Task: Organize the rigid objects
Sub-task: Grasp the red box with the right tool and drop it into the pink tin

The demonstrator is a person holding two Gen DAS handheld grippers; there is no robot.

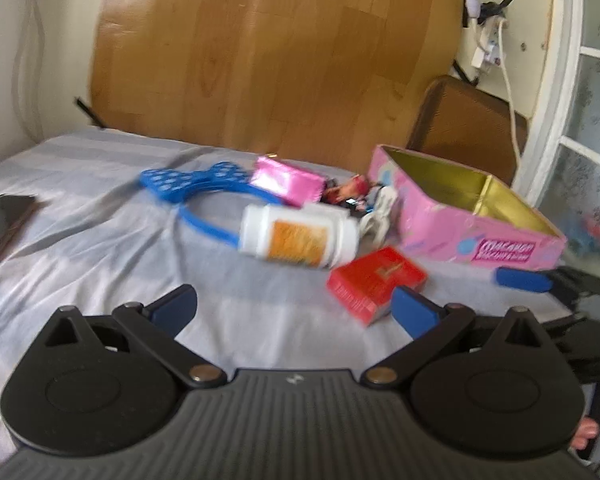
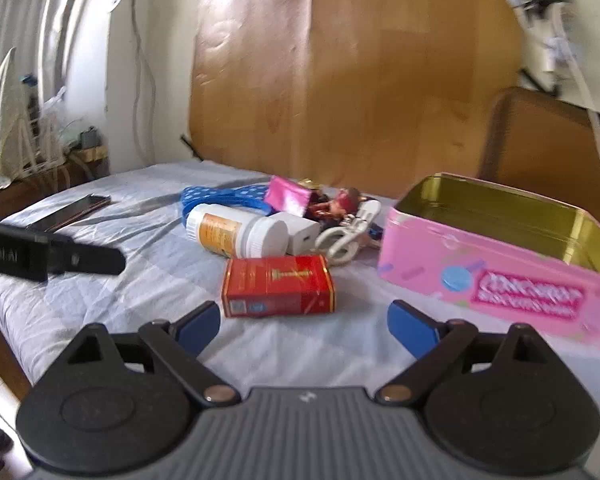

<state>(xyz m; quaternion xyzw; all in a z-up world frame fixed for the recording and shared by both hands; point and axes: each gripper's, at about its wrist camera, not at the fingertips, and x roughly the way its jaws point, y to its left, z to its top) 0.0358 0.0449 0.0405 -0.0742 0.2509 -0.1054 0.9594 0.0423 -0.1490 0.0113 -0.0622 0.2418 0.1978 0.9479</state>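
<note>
A red box [image 1: 374,278] [image 2: 278,285] lies on the grey bedsheet, just ahead of both grippers. Behind it lies a white bottle [image 1: 298,236] [image 2: 236,232] with an orange label, on its side. An open pink tin [image 1: 464,212] [image 2: 500,248] with a gold inside stands to the right. My left gripper [image 1: 294,306] is open and empty. My right gripper [image 2: 304,324] is open and empty, with the red box just beyond its fingers. The left gripper's body [image 2: 52,258] shows at the left of the right wrist view.
A blue bow headband [image 1: 198,182] [image 2: 224,196], a pink packet [image 1: 286,180] [image 2: 288,196], a white charger block [image 2: 302,236], a small doll and white cable [image 2: 346,236] lie in a heap behind the bottle. A dark phone [image 1: 4,220] [image 2: 72,212] lies at the left. A wooden board [image 1: 276,52] leans behind.
</note>
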